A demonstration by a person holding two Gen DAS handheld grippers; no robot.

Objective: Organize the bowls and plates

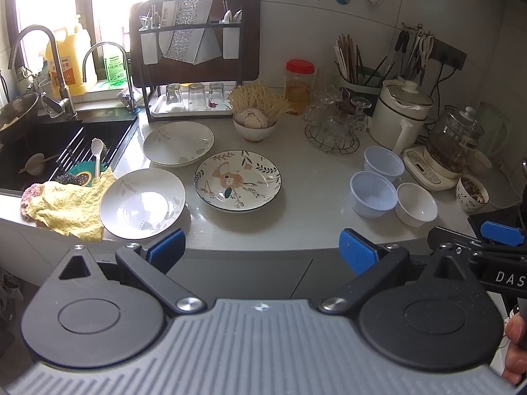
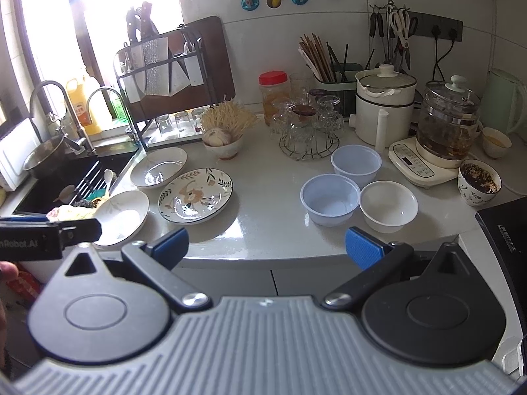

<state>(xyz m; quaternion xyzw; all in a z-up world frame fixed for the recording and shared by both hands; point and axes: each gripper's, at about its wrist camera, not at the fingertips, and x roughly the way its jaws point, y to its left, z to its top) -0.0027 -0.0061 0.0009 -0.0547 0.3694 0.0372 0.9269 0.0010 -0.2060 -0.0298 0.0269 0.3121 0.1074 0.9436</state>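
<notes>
Three plates lie on the grey counter (image 1: pixel 313 177): a floral plate (image 1: pixel 237 180) (image 2: pixel 195 195) in the middle, a white plate (image 1: pixel 143 203) (image 2: pixel 120 216) near the front left edge, and another white plate (image 1: pixel 178 143) (image 2: pixel 158 167) behind it. To the right stand two pale blue bowls (image 1: pixel 373 194) (image 1: pixel 383 163) (image 2: pixel 330 199) (image 2: pixel 355 164) and a white bowl (image 1: pixel 416 204) (image 2: pixel 388 206). My left gripper (image 1: pixel 262 251) is open and empty, held before the counter's front edge. My right gripper (image 2: pixel 266 247) is open and empty, also short of the edge.
A sink (image 1: pixel 49 151) with a yellow cloth (image 1: pixel 66 207) lies left. A rack with glasses (image 1: pixel 194 98), a garlic bowl (image 1: pixel 254 125), a glass stand (image 1: pixel 332 125), a white pot (image 1: pixel 400 112), a kettle (image 1: pixel 453 141) and a patterned cup (image 1: pixel 471 194) line the back and right.
</notes>
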